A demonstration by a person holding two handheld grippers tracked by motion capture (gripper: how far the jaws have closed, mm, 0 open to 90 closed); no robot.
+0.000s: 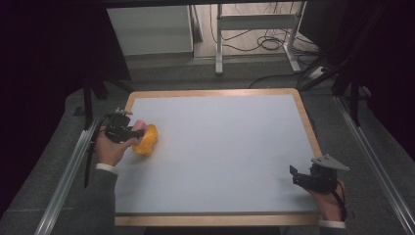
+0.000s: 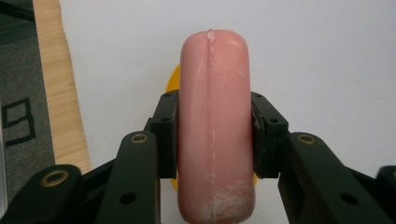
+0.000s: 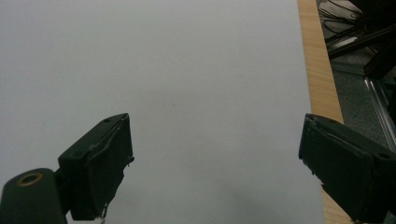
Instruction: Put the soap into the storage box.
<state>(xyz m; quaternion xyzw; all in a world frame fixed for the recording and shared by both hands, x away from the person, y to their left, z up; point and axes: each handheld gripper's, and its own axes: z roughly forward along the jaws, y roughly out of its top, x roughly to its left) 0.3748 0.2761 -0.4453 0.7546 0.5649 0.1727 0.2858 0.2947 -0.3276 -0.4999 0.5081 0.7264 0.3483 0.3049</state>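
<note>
Left gripper [image 2: 212,135] clamped on pink sausage [image 2: 214,126], above yellow bun [image 1: 146,140] near table's [image 1: 220,147] left edge. Right gripper [image 3: 215,163] wide, holding nothing, near right front corner.

**Dim room around a white table**

A white table [image 1: 220,156] with a wooden rim is sitting on grey carpet [image 1: 44,171]. At twelve o'clock, a pale cabinet [image 1: 149,29] and possibly a desk frame [image 1: 257,34] are standing over tangled cables [image 1: 271,43].
</note>
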